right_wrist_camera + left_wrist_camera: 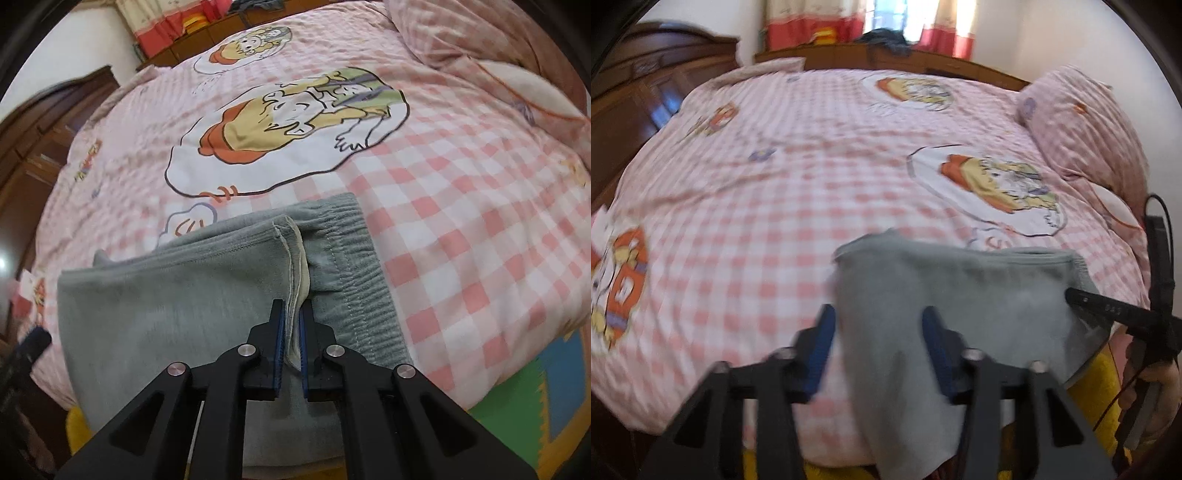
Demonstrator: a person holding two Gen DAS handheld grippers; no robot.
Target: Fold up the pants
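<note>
A pillow [1082, 122] is lying beyond the jaws on the checked bed [775, 206]. The right gripper [291, 332] is pinching the grey pants [166, 295] hem; the left gripper [879, 343] is standing spread around the cloth.

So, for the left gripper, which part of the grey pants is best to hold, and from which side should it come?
Probably the near left edge of the grey pants, approached from the bed's near side. The left gripper is open astride that hanging edge, while the right gripper already pinches the folded hem on the other side, by the elastic waistband.
</note>
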